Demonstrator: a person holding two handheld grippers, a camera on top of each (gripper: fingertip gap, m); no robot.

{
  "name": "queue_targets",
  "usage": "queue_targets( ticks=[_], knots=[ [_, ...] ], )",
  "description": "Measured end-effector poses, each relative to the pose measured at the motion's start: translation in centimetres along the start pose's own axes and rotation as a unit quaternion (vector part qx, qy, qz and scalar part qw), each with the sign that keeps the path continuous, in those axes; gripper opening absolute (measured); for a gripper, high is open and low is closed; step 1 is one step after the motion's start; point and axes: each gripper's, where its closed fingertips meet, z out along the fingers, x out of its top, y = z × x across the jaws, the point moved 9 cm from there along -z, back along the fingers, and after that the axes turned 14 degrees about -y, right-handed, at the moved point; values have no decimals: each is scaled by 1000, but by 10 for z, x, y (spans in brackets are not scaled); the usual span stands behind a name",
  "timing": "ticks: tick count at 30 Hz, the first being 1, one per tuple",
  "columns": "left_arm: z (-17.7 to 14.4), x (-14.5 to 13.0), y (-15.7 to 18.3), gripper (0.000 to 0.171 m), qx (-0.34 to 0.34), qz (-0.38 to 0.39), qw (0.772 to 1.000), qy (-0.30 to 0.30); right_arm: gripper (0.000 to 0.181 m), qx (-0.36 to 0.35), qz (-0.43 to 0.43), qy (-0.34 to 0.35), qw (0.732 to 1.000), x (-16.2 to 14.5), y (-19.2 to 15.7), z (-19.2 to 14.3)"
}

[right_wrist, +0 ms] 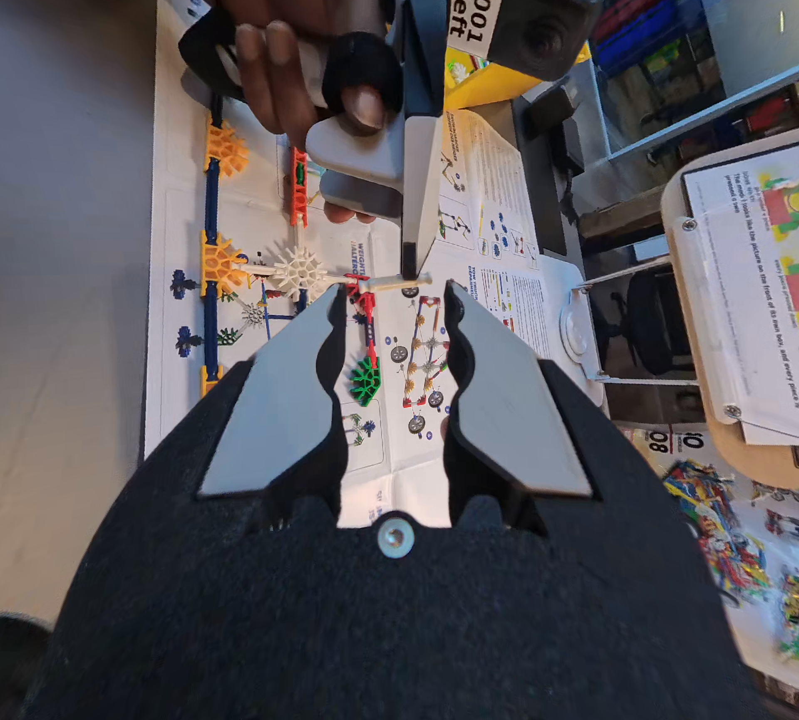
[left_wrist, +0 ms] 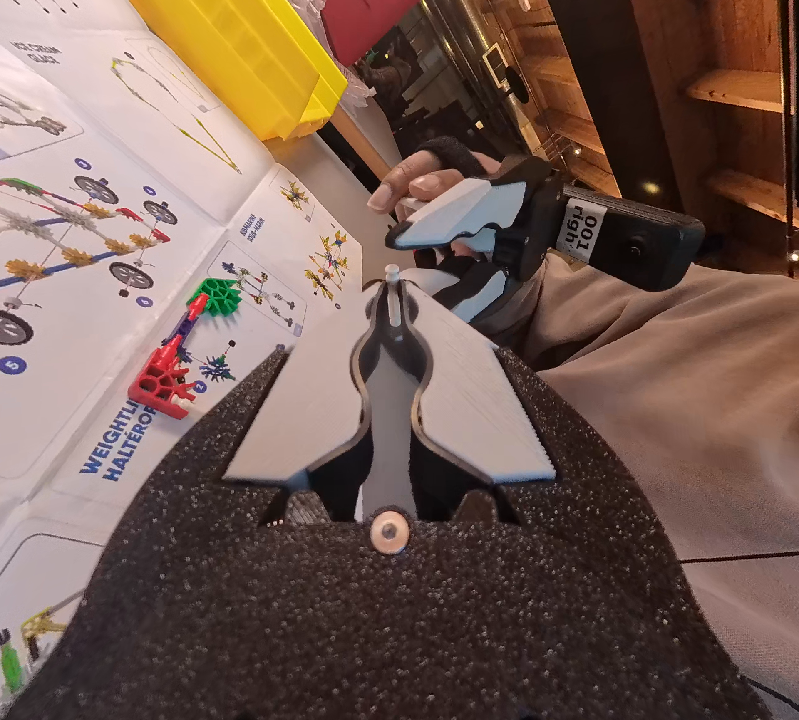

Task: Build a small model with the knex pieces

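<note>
My left gripper (left_wrist: 392, 286) is shut on a short white rod (left_wrist: 392, 301), which sticks out past its tips. In the right wrist view the left gripper (right_wrist: 410, 267) comes down from above and holds the rod (right_wrist: 389, 282) level. My right gripper (right_wrist: 395, 288) is open and empty, its tips on either side of the rod; it also shows in the left wrist view (left_wrist: 417, 263). Below lies a small red, purple and green assembly (right_wrist: 367, 353) (left_wrist: 186, 336) on a printed instruction sheet (right_wrist: 497, 189).
A larger build with a white snowflake connector (right_wrist: 298, 272), yellow connectors, blue rods and an orange rod (right_wrist: 298, 189) lies on the sheet at the left. A yellow bin (left_wrist: 207, 8) stands behind. A card stand (right_wrist: 735, 267) and a colourful box (right_wrist: 713, 526) are at the right. My left and right fingertips are right by each other.
</note>
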Motion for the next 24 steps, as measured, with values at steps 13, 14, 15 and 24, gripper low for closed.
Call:
queue_targets(
  ticks=[13,14,15,24],
  knots=[
    [1,-1,-6,5,72,12,997,-27,33,75,21,-39,996,-8,2,11],
    [-3,1,-8,11,128,46,990,-43,33,104,34,-62,992,-16,3,16],
    [-7,2,-11,14,194,87,975,-65,33,126,47,-83,987,-25,4,22],
    [-17,-10,-38,27,379,164,891,-186,33,230,94,-151,957,-58,1,57]
  ],
)
